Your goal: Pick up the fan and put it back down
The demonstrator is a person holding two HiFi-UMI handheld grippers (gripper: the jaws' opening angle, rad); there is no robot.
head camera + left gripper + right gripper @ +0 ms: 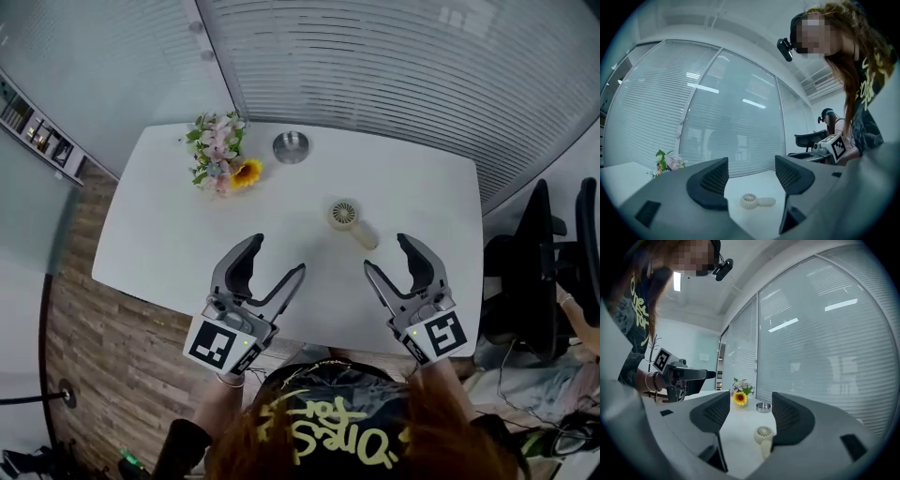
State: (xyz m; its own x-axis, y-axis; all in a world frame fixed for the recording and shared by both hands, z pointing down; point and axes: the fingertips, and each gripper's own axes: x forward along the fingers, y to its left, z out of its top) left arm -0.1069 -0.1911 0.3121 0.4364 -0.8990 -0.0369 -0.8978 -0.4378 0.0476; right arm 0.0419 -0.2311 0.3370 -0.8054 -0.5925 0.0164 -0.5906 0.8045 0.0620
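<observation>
**Supervisor:** Location of the fan?

**Inspector:** The small cream handheld fan (352,223) lies flat on the white table (422,187), right of centre, with its round grille towards the window blinds and its handle towards the person. It is touching neither tool.

**Supervisor:** State of the claws?

**Inspector:** The left gripper (279,254) is over the near edge of the table, its jaws wide apart with nothing between the pads. Its own view shows the fan on the tabletop well beyond the tips. The right gripper (384,252) is also spread wide and empty. In its view the fan lies ahead, with the handle partly hidden behind one jaw. The fan sits ahead of the two, nearer the right one.

**Supervisor:** Other items?

**Inspector:** A bouquet (220,159) with a sunflower and a round metal dish (291,147) are at the far side of the table. A black office chair (539,253) stands off its right end.
</observation>
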